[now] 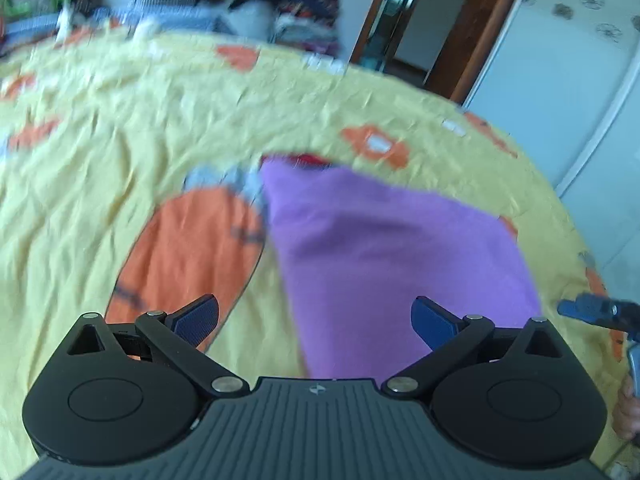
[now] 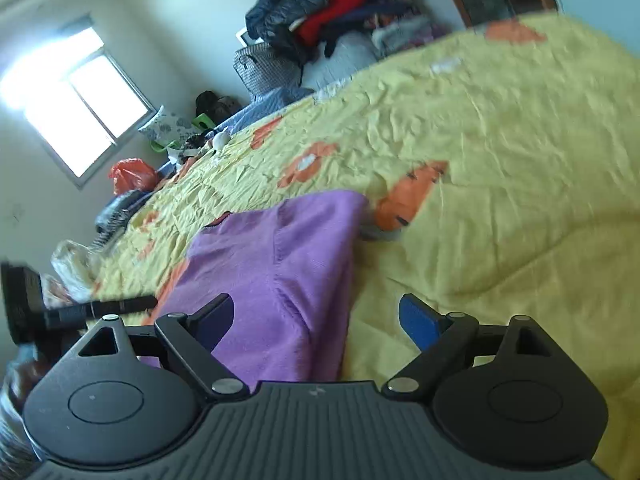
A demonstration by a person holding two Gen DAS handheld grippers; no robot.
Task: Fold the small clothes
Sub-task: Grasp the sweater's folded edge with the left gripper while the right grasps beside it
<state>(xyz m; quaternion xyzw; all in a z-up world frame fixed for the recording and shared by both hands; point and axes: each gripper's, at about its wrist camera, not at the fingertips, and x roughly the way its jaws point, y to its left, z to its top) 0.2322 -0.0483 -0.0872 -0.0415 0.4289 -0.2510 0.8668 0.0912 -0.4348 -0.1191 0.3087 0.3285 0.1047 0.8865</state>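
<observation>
While both jaws gape empty — purple garment [image 1: 400,248] | window [image 2: 80,100] right-view only

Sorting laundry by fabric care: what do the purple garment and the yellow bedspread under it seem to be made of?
Purple garment: looks like a soft fine knit, matte, with a faintly fuzzy surface and a seam; probably cotton or acrylic, the fibre is not certain. Yellow bedspread: thin woven cloth, likely cotton, matte, with sharp fine creases and printed orange shapes.
</observation>
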